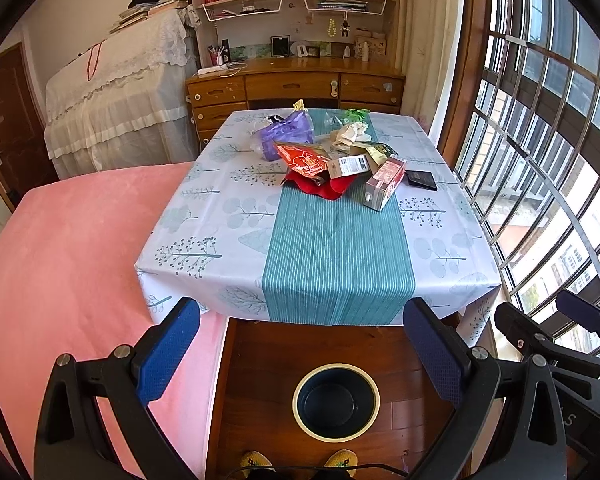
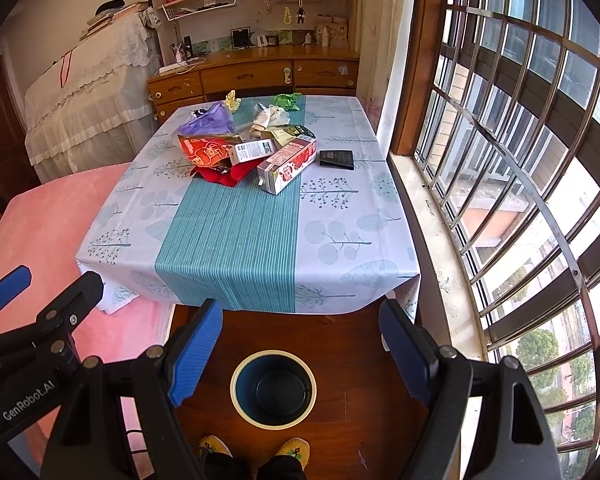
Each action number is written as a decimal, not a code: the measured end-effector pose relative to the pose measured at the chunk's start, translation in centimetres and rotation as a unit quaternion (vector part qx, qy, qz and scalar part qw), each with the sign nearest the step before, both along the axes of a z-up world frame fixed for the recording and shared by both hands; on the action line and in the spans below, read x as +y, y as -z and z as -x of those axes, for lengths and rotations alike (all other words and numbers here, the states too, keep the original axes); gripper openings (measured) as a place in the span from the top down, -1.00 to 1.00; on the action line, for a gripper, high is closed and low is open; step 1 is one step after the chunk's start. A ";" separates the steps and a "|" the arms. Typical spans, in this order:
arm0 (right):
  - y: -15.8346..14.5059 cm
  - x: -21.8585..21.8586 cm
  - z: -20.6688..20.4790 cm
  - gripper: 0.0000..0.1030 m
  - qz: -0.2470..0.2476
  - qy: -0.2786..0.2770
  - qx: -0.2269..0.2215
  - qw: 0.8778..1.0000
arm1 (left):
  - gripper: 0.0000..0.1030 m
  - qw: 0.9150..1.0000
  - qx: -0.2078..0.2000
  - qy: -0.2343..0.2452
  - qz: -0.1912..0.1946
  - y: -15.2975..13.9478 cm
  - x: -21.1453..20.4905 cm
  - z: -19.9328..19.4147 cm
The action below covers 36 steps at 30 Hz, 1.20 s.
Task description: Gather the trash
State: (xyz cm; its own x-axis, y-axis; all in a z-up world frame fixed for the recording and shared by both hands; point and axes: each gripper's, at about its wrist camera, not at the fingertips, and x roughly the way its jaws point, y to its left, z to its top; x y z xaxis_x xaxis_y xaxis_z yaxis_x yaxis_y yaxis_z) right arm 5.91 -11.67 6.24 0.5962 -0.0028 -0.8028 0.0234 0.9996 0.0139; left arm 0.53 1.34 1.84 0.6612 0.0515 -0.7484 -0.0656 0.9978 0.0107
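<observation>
A heap of trash lies on the far half of the table (image 1: 332, 248): a red snack bag (image 1: 305, 160), a purple plastic bag (image 1: 286, 133), a pink carton (image 1: 385, 183), a grey box (image 1: 348, 166), crumpled paper (image 1: 346, 133) and a small black packet (image 1: 421, 179). A dark round bin (image 1: 336, 400) with a cream rim stands on the floor below the table's near edge. My left gripper (image 1: 302, 354) hovers open above the bin, holding nothing. My right gripper (image 2: 302, 354) is open too, beside the left one, over the bin (image 2: 273, 388). The carton (image 2: 286, 166) and red bag (image 2: 206, 150) show in the right view.
A pink bed (image 1: 72, 264) borders the table on the left. A barred window (image 1: 540, 140) runs along the right. A wooden desk with shelves (image 1: 296, 80) stands behind the table. The person's yellow shoes (image 1: 298, 462) are just behind the bin on the wooden floor.
</observation>
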 end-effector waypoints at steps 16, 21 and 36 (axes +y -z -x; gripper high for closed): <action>-1.9 0.8 -3.5 -0.58 -0.005 -0.014 -0.033 0.999 | -0.95 1.000 -0.022 -0.016 -0.014 -2.3 0.7 -3.0; -1.5 1.6 -6.4 -0.58 -0.005 -0.012 -0.030 0.999 | -0.95 0.999 -0.024 -0.027 -0.018 -2.0 2.2 -6.0; 1.6 3.3 -21.1 -0.58 -0.019 0.103 0.028 0.994 | -0.95 0.996 0.059 0.059 0.007 0.6 8.3 -28.2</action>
State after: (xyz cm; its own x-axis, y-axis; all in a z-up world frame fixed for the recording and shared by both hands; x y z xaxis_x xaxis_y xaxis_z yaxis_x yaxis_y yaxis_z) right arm 27.04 -8.33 4.60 0.5399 -0.0893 -0.8370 0.2288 0.9725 0.0439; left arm 28.70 9.61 1.25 0.5695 -0.0324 -0.8214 0.0530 0.9986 -0.0027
